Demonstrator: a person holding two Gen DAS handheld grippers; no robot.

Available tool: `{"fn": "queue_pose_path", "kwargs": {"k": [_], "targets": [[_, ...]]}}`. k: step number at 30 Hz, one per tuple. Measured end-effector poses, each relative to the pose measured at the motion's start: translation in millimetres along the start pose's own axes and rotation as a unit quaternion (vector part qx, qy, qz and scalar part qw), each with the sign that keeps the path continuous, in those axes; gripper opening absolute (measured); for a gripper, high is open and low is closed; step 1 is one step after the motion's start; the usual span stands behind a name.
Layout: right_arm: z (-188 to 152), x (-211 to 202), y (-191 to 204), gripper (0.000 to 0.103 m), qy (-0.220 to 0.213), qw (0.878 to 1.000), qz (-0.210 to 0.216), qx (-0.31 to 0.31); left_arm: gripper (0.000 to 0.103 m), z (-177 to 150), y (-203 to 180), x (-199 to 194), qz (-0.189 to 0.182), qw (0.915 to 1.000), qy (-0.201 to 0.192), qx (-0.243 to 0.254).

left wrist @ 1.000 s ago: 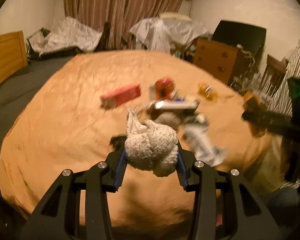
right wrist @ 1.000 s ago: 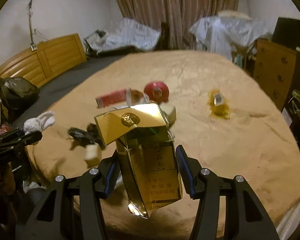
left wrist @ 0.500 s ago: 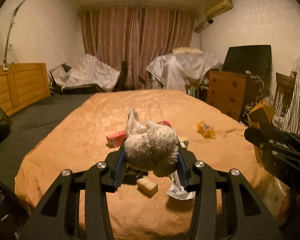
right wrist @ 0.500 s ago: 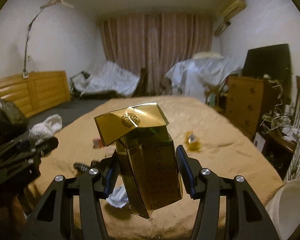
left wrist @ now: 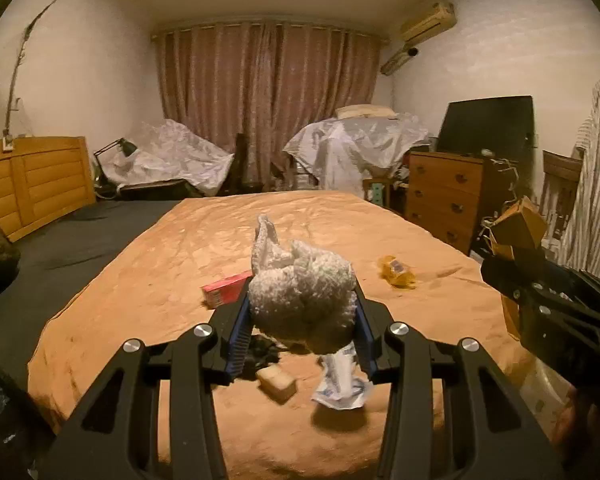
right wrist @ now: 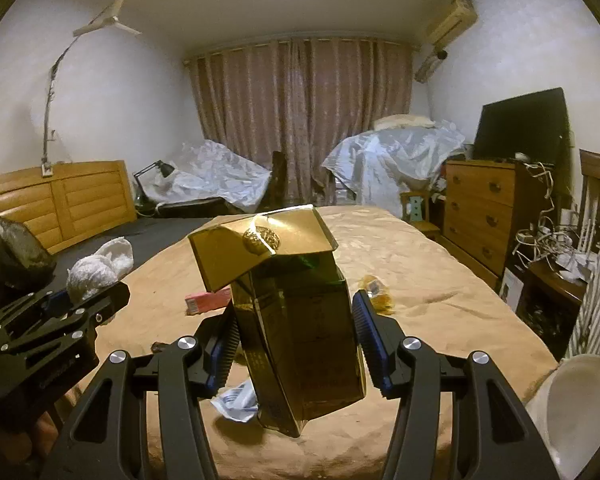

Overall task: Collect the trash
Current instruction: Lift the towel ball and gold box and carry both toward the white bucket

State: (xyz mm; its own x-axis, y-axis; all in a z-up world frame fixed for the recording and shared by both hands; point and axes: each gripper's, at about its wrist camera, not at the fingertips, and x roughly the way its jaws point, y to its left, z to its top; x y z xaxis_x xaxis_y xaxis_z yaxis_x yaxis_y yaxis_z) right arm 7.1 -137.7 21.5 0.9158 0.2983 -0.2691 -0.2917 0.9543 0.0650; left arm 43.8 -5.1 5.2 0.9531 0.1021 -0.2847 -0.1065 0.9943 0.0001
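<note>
My left gripper (left wrist: 302, 312) is shut on a crumpled white paper wad (left wrist: 300, 288), held above the orange bedspread (left wrist: 160, 272). My right gripper (right wrist: 296, 332) is shut on a gold carton (right wrist: 296, 320) with its lid flap open, also held over the bed. Each shows in the other's view: the right gripper (left wrist: 500, 272) with the gold carton (left wrist: 518, 228) at the right edge, the left gripper (right wrist: 92, 300) with the wad (right wrist: 96, 268) at the left. On the bed lie a red box (left wrist: 224, 288), a yellow wrapper (left wrist: 396, 272), a tan block (left wrist: 278, 384) and a crumpled white wrapper (left wrist: 340, 384).
A white bin (right wrist: 572, 400) stands at the bed's near right corner. A wooden dresser (left wrist: 444, 196) with a dark screen lines the right wall. A black bag (right wrist: 8, 248) sits at the left by the wooden headboard (right wrist: 60, 200). Covered furniture stands before the curtains.
Both grippers have risen and tipped up from looking down at the bed to looking across the room. The wad and the gold carton stay gripped as before.
</note>
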Motion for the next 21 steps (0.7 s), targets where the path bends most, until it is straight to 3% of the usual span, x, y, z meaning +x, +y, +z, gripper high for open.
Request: {"fn": "queue_pose_path", "kwargs": {"k": [5, 11, 21], "targets": [[9, -10, -24, 0.056, 0.004, 1.000, -0.027, 0.006, 0.042, 13, -23, 10, -0.032, 0.9995, 0.001, 0.002], [22, -39, -81, 0.056, 0.002, 0.997, -0.079, 0.019, 0.042, 19, -63, 23, -0.073, 0.9972, 0.005, 0.016], [34, -93, -206, 0.056, 0.021, 0.984, -0.174, 0.037, 0.042, 24, -157, 41, -0.181, 0.9818, 0.032, 0.049]]}}
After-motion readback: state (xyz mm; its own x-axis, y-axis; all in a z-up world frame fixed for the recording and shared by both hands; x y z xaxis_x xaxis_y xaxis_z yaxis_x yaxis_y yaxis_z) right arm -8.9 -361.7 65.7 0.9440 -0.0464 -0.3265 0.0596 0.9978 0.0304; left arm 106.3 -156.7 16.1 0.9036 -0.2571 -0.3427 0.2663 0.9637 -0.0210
